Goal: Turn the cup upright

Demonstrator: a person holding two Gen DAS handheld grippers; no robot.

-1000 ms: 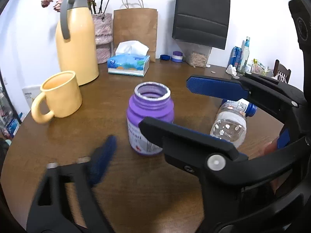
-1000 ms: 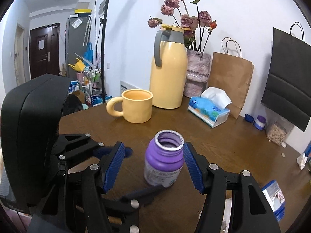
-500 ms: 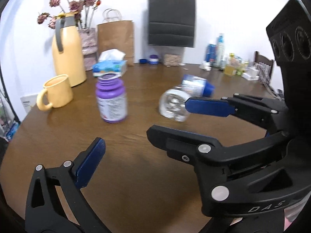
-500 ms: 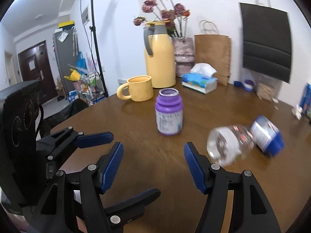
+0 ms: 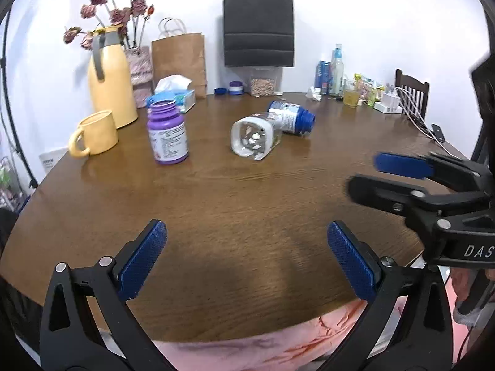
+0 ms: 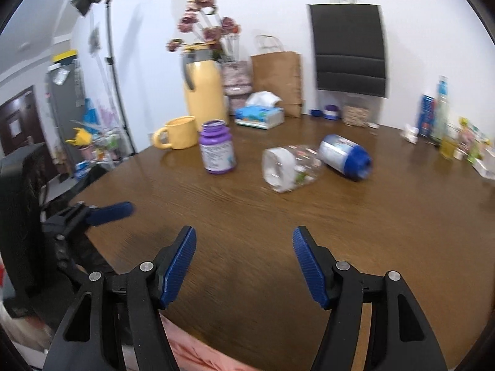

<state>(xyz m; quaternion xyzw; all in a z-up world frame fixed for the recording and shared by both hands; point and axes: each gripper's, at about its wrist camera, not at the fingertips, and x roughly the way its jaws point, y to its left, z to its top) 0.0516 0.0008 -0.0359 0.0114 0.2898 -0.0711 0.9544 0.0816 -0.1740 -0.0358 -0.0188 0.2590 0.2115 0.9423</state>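
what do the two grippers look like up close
Both are alike: the left gripper and right gripper have matte black plastic scissor-style arms with silver rivets, ending in blue textured finger pads. White "DAS" lettering marks the right gripper's body in the left wrist view.

You see the far-right clutter [image 6: 464,142] blurred, and the purple bottle's label [image 5: 169,142] too small to read.

Both hand-held grippers pulled back to near worktop [image 5: 247,204] edge, away from purple jar [image 5: 167,133]; right hand-held gripper [image 6: 244,262] no longer flanks jar; left hand-held gripper [image 5: 247,259] level.
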